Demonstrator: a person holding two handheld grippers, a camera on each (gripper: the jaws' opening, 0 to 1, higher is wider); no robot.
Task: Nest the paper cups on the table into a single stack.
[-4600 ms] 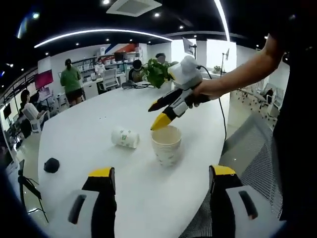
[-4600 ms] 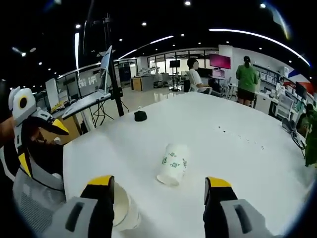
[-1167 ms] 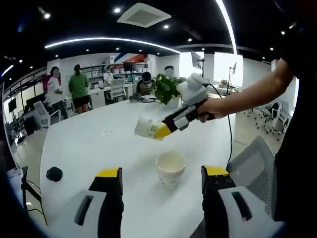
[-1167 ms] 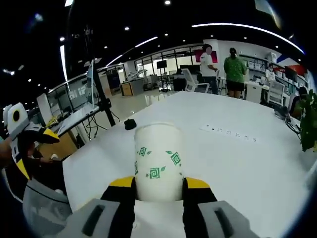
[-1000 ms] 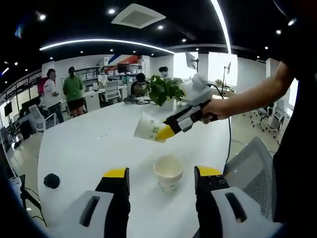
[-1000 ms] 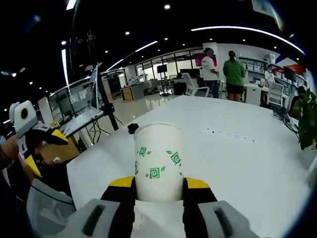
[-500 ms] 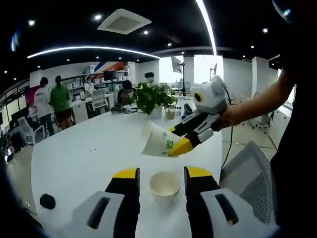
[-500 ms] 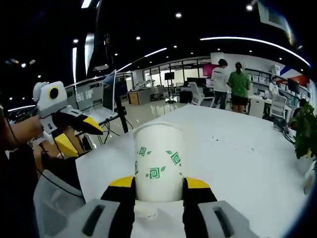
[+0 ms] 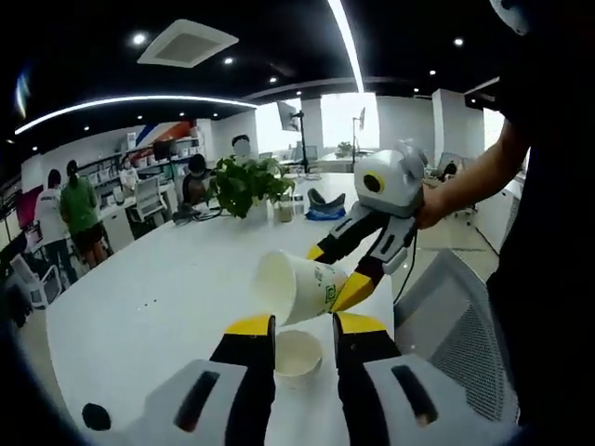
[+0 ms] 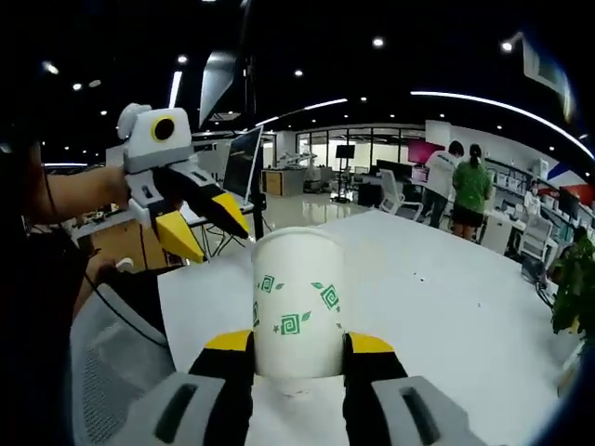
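Table: white round table [image 9: 139, 307], mostly bare; edge curved close under both grippers, mesh chair [image 9: 456, 316] just beyond it on the person's side.
Room: open tabletop stretched away toward potted plant [image 9: 244, 181] at the far edge; small black object [image 9: 95, 415] sat near the lower-left rim in left gripper view.
Held cup: paper cup [image 10: 297, 302] with green swirl print, pinched between the yellow-tipped jaws of right gripper [image 10: 297, 358]; jaws clenched on its lower wall.
Held cup axis: in left gripper view the same cup [image 9: 299, 286] lay tilted near horizontal in the air, open mouth facing left, base end in the right gripper [image 9: 349, 271]; it hung above and slightly behind the stack, not touching it.
Stack: cup stack [image 9: 297, 353] stood upright on the table, mouth up, near the table edge.
Left gripper: left gripper [image 9: 304, 327], jaws open but narrow, one tip either side of the stack rim; contact could not be told.
Left gripper, other view: seen in right gripper view [image 10: 209, 228] at upper left, jaws apart, held by a hand.
Count: one cup in the air, one stack on the table; number of cups within the stack could not be told.
People: several stood or sat far off in the office behind.
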